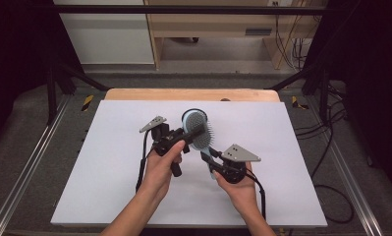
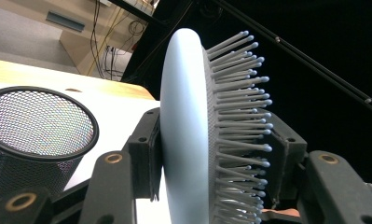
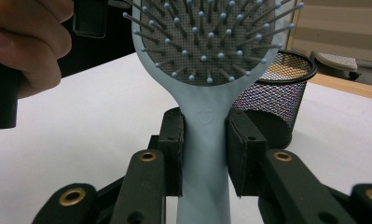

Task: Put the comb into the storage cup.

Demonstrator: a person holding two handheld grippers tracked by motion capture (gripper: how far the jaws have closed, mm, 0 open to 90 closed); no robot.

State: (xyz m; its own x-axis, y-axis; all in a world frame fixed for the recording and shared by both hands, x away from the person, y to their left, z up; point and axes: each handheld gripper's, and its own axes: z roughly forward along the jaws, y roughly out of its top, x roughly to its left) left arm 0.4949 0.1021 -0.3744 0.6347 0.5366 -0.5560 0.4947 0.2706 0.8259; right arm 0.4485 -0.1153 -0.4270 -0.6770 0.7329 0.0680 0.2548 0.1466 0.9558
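A pale blue hairbrush (image 1: pixel 200 132) with blue-tipped bristles is held above the table between both grippers. My right gripper (image 1: pixel 207 158) is shut on its handle (image 3: pixel 205 177), a pad pressed against each side (image 3: pixel 207 149). My left gripper (image 1: pixel 190 134) is shut across the brush head (image 2: pixel 186 116). One of its pads lies on the smooth back and the other presses into the bristles (image 2: pixel 215 151). In the right gripper view the bristle face (image 3: pixel 207 42) is turned toward the camera. A hand (image 3: pixel 30 42) on the left gripper shows at upper left there.
A black mesh cup (image 2: pixel 39 121) stands upright on the white sheet (image 1: pixel 110 162) just behind the brush (image 3: pixel 277 98). The wooden table edge (image 1: pixel 134 94) runs along the far side. Black frame struts (image 1: pixel 51 88) and floor cables (image 1: pixel 331 147) flank the table.
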